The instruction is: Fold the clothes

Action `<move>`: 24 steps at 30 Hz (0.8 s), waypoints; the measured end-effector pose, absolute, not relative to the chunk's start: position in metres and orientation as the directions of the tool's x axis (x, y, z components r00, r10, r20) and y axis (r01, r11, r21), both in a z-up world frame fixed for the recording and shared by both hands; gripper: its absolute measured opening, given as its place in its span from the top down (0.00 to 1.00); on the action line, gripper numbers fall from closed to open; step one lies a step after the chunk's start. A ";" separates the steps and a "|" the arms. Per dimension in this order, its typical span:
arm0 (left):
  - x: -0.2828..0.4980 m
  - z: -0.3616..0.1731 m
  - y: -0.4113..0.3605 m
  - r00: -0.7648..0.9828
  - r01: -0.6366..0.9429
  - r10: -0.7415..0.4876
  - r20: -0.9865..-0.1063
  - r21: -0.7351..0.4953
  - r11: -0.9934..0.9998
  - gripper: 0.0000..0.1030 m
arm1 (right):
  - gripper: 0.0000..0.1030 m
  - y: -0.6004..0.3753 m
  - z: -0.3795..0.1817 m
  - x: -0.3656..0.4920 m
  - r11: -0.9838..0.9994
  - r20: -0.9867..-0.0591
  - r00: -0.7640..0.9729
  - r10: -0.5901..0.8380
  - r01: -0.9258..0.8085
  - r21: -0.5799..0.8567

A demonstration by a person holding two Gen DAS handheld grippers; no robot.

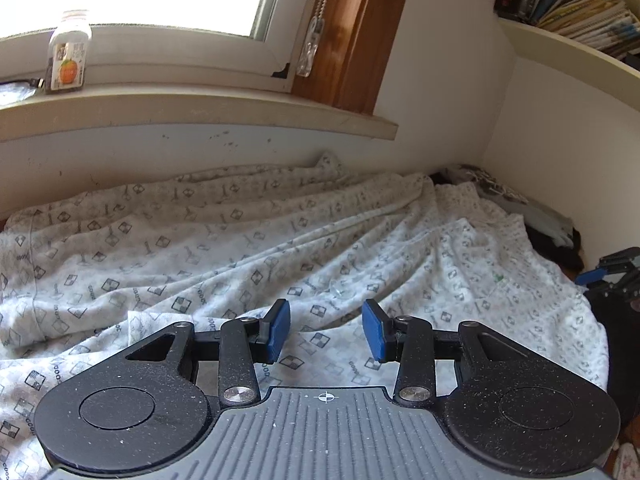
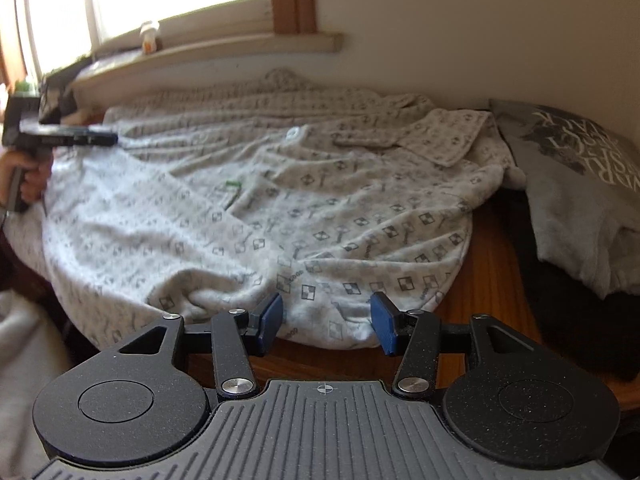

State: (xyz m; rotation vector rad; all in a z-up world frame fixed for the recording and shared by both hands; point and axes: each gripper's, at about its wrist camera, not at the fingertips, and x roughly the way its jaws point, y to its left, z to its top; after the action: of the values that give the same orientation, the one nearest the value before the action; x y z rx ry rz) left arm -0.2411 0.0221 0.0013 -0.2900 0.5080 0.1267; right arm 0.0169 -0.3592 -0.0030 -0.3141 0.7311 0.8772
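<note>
A white pyjama shirt [image 1: 280, 240] with a grey diamond print lies spread and wrinkled on a wooden table [image 2: 492, 280]. Its collar [image 2: 440, 136] lies at the far right, near the wall. My left gripper [image 1: 326, 330] hovers just over the cloth with its blue pads [image 1: 280, 330] apart and nothing between them. My right gripper [image 2: 326, 322] is open too, above the shirt's near hem [image 2: 340, 332], and only air lies between its pads. The right wrist view shows a hand [image 2: 32, 176] holding the left gripper at the shirt's far left side.
A grey printed T-shirt [image 2: 580, 184] and dark clothes [image 2: 560, 320] lie to the right of the shirt. Behind it run the wall and a window sill [image 1: 200, 108] with a bottle [image 1: 68, 52] on it. A shelf of books [image 1: 580, 12] hangs at the upper right.
</note>
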 end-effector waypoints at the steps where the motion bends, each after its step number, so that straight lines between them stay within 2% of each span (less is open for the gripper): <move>1: -0.241 0.001 0.023 0.865 -0.195 0.048 -0.499 -0.245 0.950 0.58 | 0.52 -0.357 -0.004 0.018 0.611 -0.701 0.417 0.578 -0.791 0.033; 7: -0.238 -0.002 0.026 0.849 -0.217 0.058 -0.525 -0.247 0.944 0.56 | 0.53 -0.351 -0.010 0.020 0.604 -0.739 0.402 0.541 -0.797 0.009; 11: -0.237 -0.003 0.026 0.850 -0.215 0.054 -0.524 -0.251 0.944 0.55 | 0.98 -0.352 -0.003 0.016 0.591 -0.741 0.408 0.534 -0.807 -0.019; 16: -0.239 -0.003 0.028 0.851 -0.215 0.049 -0.523 -0.261 0.941 0.55 | 0.99 -0.359 0.030 0.007 0.596 -0.700 0.487 0.522 -0.795 -0.110; 20: -0.239 -0.003 0.026 0.851 -0.219 0.053 -0.522 -0.261 0.940 0.55 | 0.99 -0.354 0.058 0.010 0.642 -0.616 0.594 0.518 -0.746 -0.179; 22: -0.239 -0.003 0.027 0.851 -0.218 0.052 -0.522 -0.263 0.940 0.53 | 0.98 -0.339 0.049 0.018 0.686 -0.597 0.652 0.468 -0.693 -0.220; 24: -0.239 -0.003 0.027 0.851 -0.218 0.052 -0.522 -0.262 0.940 0.53 | 0.92 -0.324 0.037 0.024 0.717 -0.587 0.688 0.426 -0.652 -0.245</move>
State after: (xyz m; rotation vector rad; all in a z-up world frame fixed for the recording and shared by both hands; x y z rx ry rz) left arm -0.2391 0.0266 -0.0029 -0.3206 0.5360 0.1448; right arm 0.0243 -0.3239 0.0374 -0.4638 0.5267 0.6276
